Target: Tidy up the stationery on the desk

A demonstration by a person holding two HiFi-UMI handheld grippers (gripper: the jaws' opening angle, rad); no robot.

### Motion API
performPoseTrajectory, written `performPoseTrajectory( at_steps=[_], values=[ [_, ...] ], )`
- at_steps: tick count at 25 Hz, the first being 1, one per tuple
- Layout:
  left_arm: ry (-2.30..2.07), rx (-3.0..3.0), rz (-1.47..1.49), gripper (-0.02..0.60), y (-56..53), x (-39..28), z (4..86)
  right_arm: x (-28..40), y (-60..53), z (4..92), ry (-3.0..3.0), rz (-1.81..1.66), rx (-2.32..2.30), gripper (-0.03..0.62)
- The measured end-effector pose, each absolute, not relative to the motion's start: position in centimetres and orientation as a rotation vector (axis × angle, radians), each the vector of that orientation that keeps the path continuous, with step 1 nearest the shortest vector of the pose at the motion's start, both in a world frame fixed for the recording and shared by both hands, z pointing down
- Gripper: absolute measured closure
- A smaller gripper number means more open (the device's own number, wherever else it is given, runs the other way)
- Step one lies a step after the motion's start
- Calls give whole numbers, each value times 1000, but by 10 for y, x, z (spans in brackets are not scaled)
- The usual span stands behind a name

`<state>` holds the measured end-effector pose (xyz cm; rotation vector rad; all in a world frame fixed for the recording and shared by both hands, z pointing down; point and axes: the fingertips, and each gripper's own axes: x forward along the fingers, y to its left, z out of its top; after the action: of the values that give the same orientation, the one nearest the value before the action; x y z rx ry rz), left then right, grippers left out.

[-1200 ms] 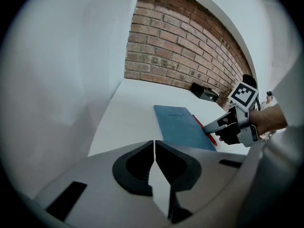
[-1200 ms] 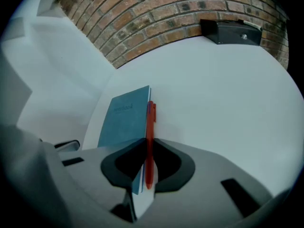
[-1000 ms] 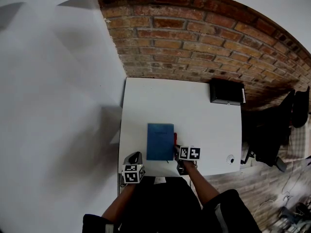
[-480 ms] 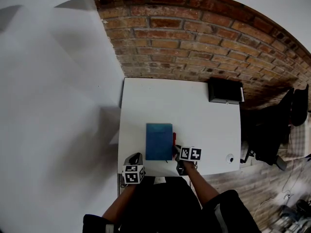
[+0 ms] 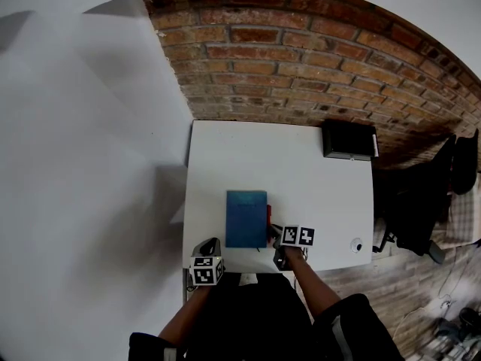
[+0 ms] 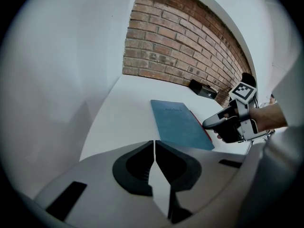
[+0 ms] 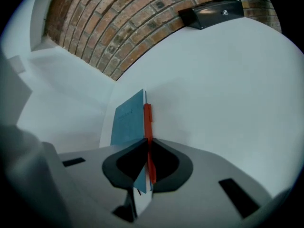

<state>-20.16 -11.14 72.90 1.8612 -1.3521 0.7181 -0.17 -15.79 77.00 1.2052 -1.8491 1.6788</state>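
The slim red pen (image 5: 268, 215) lies flat on the white rectangular desk (image 5: 301, 164), near its front edge. It runs lengthwise just beside the right edge of the flat blue notebook (image 5: 246, 218), which lies closed on the desk.

The right gripper (image 5: 272, 235) reaches the near end of the pen from the front of the desk, angled down and forward. In the right gripper view, the slim red pen (image 7: 147, 122) runs straight through the narrow gap of the right gripper (image 7: 147, 141). The black jaws have just been closing, and their tips pinch the pen from both sides. The blue notebook (image 7: 128, 118) shows just left of the pen. The person's bare right forearm (image 5: 312, 288) stretches from the body up to this gripper, whose marker cube faces upward.

The left gripper (image 5: 209, 244) sits at the front left corner of the desk, apart from the notebook, and also tilts downward. In the left gripper view, the left gripper (image 6: 155, 144) has its jaws brought together to a thin slit with nothing in it. Beyond them are the blue notebook (image 6: 180, 123) and the right gripper (image 6: 207, 124), held in a hand.

A black rectangular box (image 5: 349, 141) sits at the far right corner of the desk against the red brick wall (image 5: 301, 51). A small white round object (image 5: 356, 247) rests near the front right corner.
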Motion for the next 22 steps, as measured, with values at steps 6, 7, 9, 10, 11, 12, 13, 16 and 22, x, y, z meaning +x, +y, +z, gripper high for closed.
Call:
performPoseTrajectory(
  at_steps=[6, 7, 9, 10, 11, 12, 13, 16, 22],
  values=[
    [-1347, 1862, 720, 558, -109, -197, 729, -5, -158, 771, -1839, 1836, 1202, 568],
    [-1346, 1862, 722, 558, -109, -197, 729, -5, -158, 771, -1837, 1853, 1201, 569],
    [-1345, 1862, 723, 558, -109, -196, 729, -6, -158, 771, -1837, 1854, 1200, 568],
    [-1344, 1862, 723, 558, -109, -196, 729, -6, -159, 771, -1839, 1844, 1200, 568],
    [-1343, 1863, 724, 558, -109, -196, 729, -5, -159, 771, -1842, 1830, 1202, 568],
    [-1342, 1863, 724, 558, -109, -196, 729, -5, -159, 770, -1845, 1810, 1205, 568],
    [-1342, 1864, 725, 558, -109, -197, 729, -4, -159, 770, -1850, 1784, 1208, 568],
    [-1341, 1863, 726, 558, -108, -197, 730, -5, -159, 769, -1876, 1682, 1202, 566],
    [-1338, 1860, 730, 558, -106, -197, 731, -6, -160, 768, -1897, 1661, 1196, 566]
  ],
)
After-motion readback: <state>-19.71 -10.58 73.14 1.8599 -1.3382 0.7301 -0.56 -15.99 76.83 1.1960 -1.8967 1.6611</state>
